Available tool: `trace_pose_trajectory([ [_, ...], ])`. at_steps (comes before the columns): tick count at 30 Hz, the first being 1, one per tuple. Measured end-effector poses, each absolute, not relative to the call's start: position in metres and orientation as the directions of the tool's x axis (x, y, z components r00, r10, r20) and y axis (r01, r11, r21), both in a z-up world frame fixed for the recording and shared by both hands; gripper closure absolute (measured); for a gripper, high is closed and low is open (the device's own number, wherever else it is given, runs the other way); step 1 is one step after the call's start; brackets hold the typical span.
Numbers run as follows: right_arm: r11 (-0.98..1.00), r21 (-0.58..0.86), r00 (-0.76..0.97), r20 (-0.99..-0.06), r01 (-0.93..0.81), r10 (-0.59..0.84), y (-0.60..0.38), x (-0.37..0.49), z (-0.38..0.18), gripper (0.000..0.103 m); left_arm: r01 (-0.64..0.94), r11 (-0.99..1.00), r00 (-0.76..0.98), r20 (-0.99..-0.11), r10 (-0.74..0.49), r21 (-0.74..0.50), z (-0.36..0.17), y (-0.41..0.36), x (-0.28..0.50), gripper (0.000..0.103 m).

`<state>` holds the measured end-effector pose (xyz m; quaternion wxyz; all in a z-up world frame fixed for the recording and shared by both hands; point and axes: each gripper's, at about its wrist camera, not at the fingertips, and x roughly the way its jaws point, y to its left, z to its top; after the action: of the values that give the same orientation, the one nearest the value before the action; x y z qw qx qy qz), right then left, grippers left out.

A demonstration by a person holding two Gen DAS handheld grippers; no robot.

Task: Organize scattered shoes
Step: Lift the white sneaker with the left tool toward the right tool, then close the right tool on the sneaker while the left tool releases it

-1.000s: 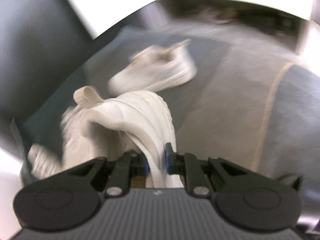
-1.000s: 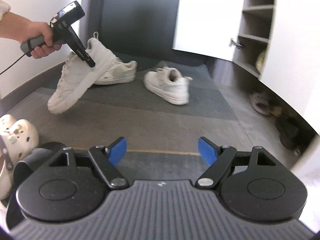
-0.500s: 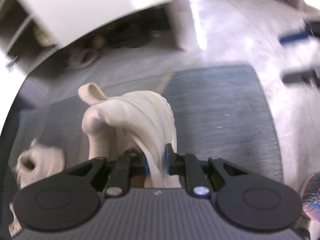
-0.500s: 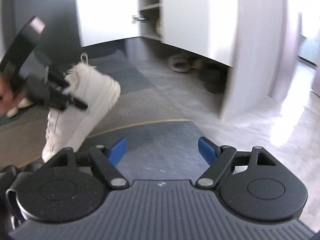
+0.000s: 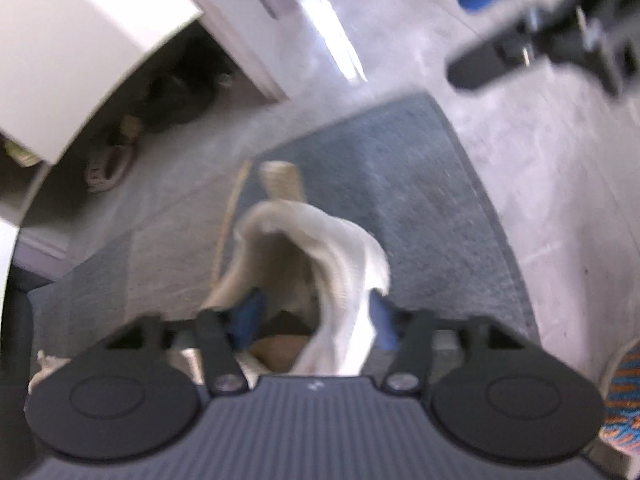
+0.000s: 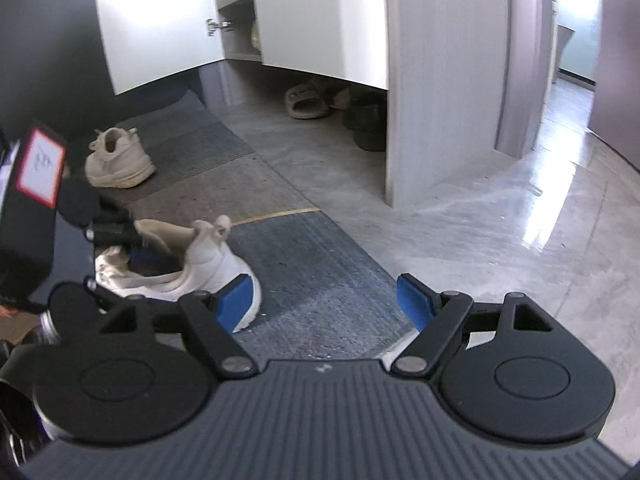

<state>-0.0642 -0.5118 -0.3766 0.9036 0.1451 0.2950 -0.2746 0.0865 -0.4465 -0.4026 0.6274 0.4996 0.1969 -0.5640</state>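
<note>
The left gripper (image 5: 316,322) hangs over a white low-top sneaker (image 5: 320,264) that sits sole-down on the dark blue-grey doormat (image 5: 404,184), its heel loop pointing away from the camera. The jaws have just been opening: the blue pads now stand apart on either side of the shoe's collar wall, one inside the opening and one outside, and in this blurred view they seem to have let go of the fabric rather than press on it. From the right wrist camera the same sneaker (image 6: 192,268) rests near the mat's left part, with the left gripper's black fingers (image 6: 116,232) reaching into its mouth. The right gripper (image 6: 326,300) is wide open with nothing between its blue pads, hovering above the mat. A second white sneaker (image 6: 120,158) lies farther back on a ribbed grey mat (image 6: 192,148). A beige slide sandal (image 6: 306,100) and dark shoes (image 6: 366,120) sit under the white shoe cabinet (image 6: 320,16).
</note>
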Motion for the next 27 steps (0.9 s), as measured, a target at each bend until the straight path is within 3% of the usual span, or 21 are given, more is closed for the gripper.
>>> trace_pose_trajectory([
  [3,0.831,0.102,0.7,-0.6,0.547,-0.387,-0.511,-0.053,-0.373,0.022,0.924,-0.06,0.289,-0.792,-0.538,0.378,-0.379,-0.424,0.096,0.03],
  [7,0.904,0.059,0.753,-0.578,0.423,-0.315,-0.506,-0.03,-0.363,0.022,0.954,0.11,0.29,-0.771,-0.567,0.279,-0.341,-0.367,0.124,0.029],
  [9,0.949,-0.007,0.778,-0.571,0.315,-0.262,-0.498,-0.014,-0.356,0.022,0.942,0.17,0.332,-0.746,-0.577,0.288,-0.326,-0.336,0.131,0.028],
  [12,0.994,-0.098,0.781,-0.616,0.058,-0.106,-0.482,0.016,-0.35,0.022,0.906,0.269,0.423,-0.706,-0.568,0.326,-0.308,-0.278,0.14,0.025],
  [15,0.959,-0.146,0.648,-0.76,-0.243,0.049,-0.464,0.055,-0.359,0.023,0.878,0.355,0.472,-0.696,-0.541,0.32,-0.299,-0.218,0.141,0.024],
  [19,0.905,-0.219,0.555,-0.832,-0.365,0.023,-0.456,0.088,-0.374,0.031,0.838,0.462,0.519,-0.682,-0.515,0.289,-0.292,-0.159,0.132,0.023],
  [25,0.842,-0.181,0.382,-0.924,-0.508,0.031,-0.442,0.121,-0.414,0.037,0.829,0.517,0.493,-0.715,-0.496,0.214,-0.286,-0.118,0.132,0.024],
  [27,0.85,-0.138,0.341,-0.939,-0.509,0.052,-0.437,0.129,-0.424,0.049,0.841,0.511,0.464,-0.722,-0.513,0.177,-0.281,-0.117,0.137,0.024],
])
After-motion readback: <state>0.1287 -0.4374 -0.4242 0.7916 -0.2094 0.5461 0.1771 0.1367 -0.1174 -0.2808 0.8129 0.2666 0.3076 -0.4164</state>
